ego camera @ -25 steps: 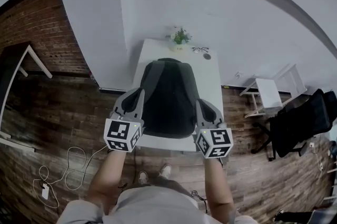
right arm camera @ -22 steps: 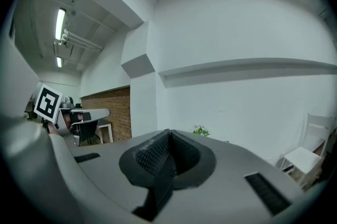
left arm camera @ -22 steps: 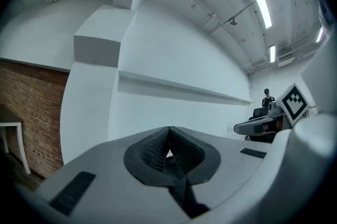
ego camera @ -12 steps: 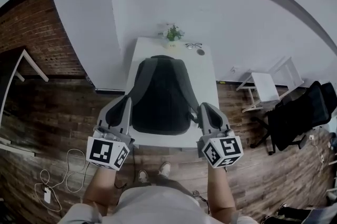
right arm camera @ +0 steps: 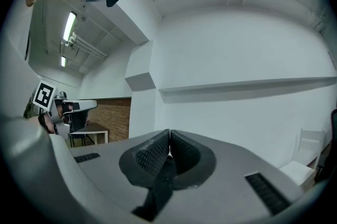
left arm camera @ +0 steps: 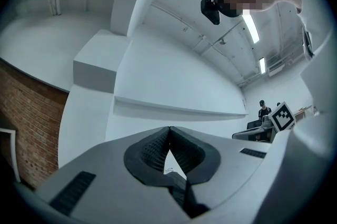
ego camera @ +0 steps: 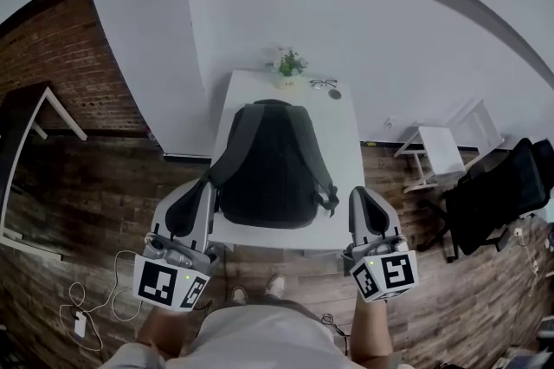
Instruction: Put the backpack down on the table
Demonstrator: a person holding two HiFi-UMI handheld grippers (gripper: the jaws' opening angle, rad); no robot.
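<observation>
The dark backpack (ego camera: 268, 164) lies flat on the white table (ego camera: 351, 151), its straps trailing toward the near edge. My left gripper (ego camera: 202, 192) hovers off the table's near left corner, apart from the bag, jaws shut with nothing in them. My right gripper (ego camera: 363, 199) sits off the near right corner, also shut and empty, a strap end (ego camera: 330, 201) lying just left of it. In the left gripper view the closed jaws (left arm camera: 169, 132) point at the white wall. The right gripper view shows closed jaws (right arm camera: 169, 137) against the same wall.
A small potted plant (ego camera: 289, 64), glasses (ego camera: 323, 84) and a small round object (ego camera: 335, 94) sit at the table's far end. A white chair (ego camera: 446, 146) and black office chair (ego camera: 493, 194) stand right. Cables (ego camera: 95, 294) lie on the wooden floor at left.
Both grippers have drawn back from the backpack's sides toward the person and risen. The backpack stays lying on the table.
</observation>
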